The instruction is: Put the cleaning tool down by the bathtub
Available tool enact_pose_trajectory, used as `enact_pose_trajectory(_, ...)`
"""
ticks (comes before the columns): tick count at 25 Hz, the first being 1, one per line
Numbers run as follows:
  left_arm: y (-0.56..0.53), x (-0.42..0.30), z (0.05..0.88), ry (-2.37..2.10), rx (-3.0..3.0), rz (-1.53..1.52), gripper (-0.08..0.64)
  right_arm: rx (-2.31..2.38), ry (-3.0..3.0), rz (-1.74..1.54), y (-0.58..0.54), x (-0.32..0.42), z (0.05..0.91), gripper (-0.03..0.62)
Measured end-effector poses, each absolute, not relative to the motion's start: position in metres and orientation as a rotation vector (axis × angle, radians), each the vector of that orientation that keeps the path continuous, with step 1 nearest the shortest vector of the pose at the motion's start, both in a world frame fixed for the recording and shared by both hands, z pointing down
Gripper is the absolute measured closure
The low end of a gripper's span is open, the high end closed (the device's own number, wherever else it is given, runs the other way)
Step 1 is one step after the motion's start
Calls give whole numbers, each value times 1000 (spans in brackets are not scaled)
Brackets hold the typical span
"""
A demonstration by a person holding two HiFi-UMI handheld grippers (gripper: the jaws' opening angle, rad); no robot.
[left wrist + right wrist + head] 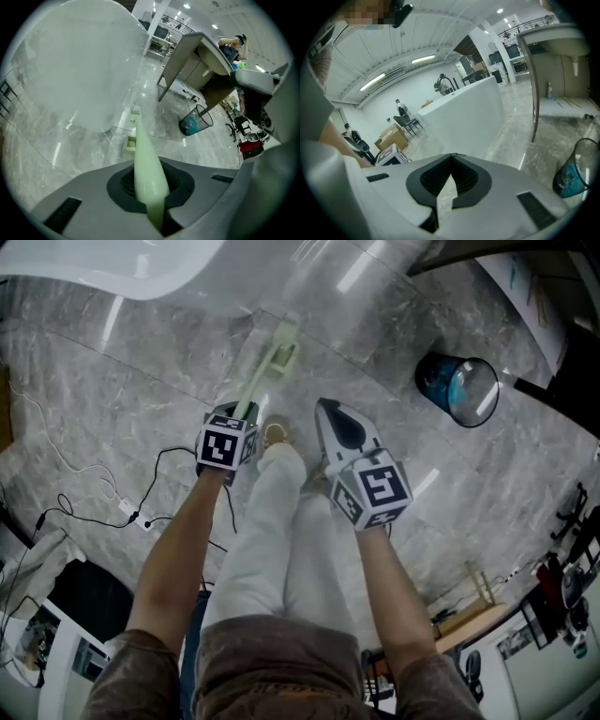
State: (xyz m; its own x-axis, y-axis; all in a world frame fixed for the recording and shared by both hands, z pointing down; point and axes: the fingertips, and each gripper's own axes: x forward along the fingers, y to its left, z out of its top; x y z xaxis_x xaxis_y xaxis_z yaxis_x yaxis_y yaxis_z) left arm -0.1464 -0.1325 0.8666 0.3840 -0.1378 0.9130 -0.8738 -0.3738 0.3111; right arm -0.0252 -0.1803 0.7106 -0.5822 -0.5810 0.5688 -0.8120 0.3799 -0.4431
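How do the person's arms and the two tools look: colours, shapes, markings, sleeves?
The left tool and the right tool each have a light grey, wedge-shaped shell, with dark ribbed pads inside the jaws. Each carries a white cube with black square markers. The person wears short brown sleeves.

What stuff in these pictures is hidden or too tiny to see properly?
- Head view: the bathtub is cut off by the top edge.
- Head view: the green brush is too small to tell whether its head touches the floor.
- Left gripper view: the handle's end is hidden inside the left gripper's shut jaws.
- Head view: the bin's blue contents are too small to name.
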Motion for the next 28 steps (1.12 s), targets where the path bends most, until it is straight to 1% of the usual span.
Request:
enact_pose_trajectory(7, -131, -145, 901, -828, 1683, 1145, 541, 1218, -2319, 1031, -183, -28, 716, 594)
enact_pose_trajectory(14, -127, -142, 918, -753, 1547, 1192, 541, 1230, -2316, 1035, -186, -27, 718, 594)
enact_pose_trajectory(28, -149, -143, 916, -626, 1399, 1421, 541, 1262, -2301, 1080, -183, -16, 719, 594)
